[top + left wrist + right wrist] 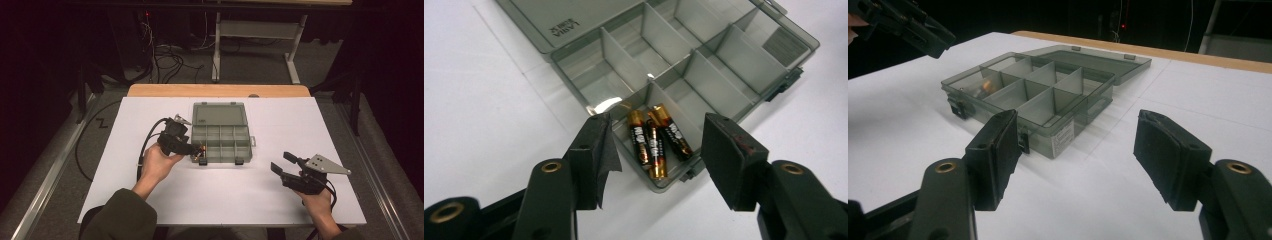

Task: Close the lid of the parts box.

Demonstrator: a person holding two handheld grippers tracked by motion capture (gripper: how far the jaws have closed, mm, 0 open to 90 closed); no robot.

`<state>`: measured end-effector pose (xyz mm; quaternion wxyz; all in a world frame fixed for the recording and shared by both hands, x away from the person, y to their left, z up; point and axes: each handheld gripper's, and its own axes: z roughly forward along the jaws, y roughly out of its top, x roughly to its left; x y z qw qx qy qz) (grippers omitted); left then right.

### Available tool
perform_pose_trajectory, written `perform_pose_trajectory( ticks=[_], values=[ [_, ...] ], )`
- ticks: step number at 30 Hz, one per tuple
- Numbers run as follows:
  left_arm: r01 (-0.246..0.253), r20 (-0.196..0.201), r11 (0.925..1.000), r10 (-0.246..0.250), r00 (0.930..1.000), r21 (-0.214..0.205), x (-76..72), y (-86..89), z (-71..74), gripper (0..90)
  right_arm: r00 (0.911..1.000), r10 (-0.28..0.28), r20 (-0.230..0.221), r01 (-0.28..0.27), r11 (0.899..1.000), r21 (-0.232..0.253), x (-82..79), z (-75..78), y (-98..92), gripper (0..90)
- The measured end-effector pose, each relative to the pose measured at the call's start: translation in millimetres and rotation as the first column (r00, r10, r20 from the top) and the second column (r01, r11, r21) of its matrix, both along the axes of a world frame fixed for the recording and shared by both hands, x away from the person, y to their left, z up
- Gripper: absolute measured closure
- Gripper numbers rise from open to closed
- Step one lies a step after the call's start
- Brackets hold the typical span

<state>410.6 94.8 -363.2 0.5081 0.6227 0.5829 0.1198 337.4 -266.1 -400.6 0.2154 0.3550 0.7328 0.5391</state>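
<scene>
A smoky clear organiser box (227,142) lies mid-table with its lid (218,114) folded flat behind it. Three black-and-gold batteries (654,142) lie side by side in its near-left corner compartment; the other compartments look empty. My left gripper (198,151) hovers over that corner. In the left gripper view its jaws stand apart above the batteries, and the left gripper (657,119) is open, holding nothing. My right gripper (281,161) is open at the right of the box, low over the table. The right gripper view looks between its jaws at the box (1048,135), with nothing in the right gripper (1078,120).
A white sheet (300,125) covers the table, with a strip of wood (220,90) showing at the far edge. Beyond it are floor cables (170,60) and a desk frame (292,55). The left gripper's cable (145,150) loops beside the person's left hand.
</scene>
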Motion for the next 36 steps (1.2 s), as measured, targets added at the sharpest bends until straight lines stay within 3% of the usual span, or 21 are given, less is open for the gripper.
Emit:
perform_pose_trajectory(
  ticks=[3,7,15,26,36],
  values=[
    [-0.017,-0.003,0.9995,0.017,0.9999,-0.028,0.2,4.1,-0.8,46.0,1.0000,0.010,0.000,-0.010,1.000,-0.003,1.0,2.4,4.7,36.6],
    [-0.030,0.004,0.9992,0.030,0.9995,-0.025,-0.1,8.2,-2.3,45.8,0.9998,0.019,-0.001,-0.019,1.000,-0.016,2.2,5.4,11.5,37.4],
    [-0.053,0.020,0.9968,0.054,0.9984,-0.060,4.1,13.6,-1.6,44.9,0.9998,0.014,-0.011,-0.014,0.999,-0.051,12.6,7.6,26.0,39.3],
    [-0.065,0.022,0.9939,0.067,0.9975,-0.089,10.5,12.9,-3.0,44.6,0.9976,0.019,-0.066,-0.023,0.998,-0.063,25.8,8.5,44.8,42.4],
    [-0.072,0.004,0.9901,0.073,0.9974,-0.121,21.0,10.0,-8.6,43.8,0.9901,-0.016,-0.140,0.006,0.998,-0.067,41.6,11.1,54.1,47.3]
  ],
)
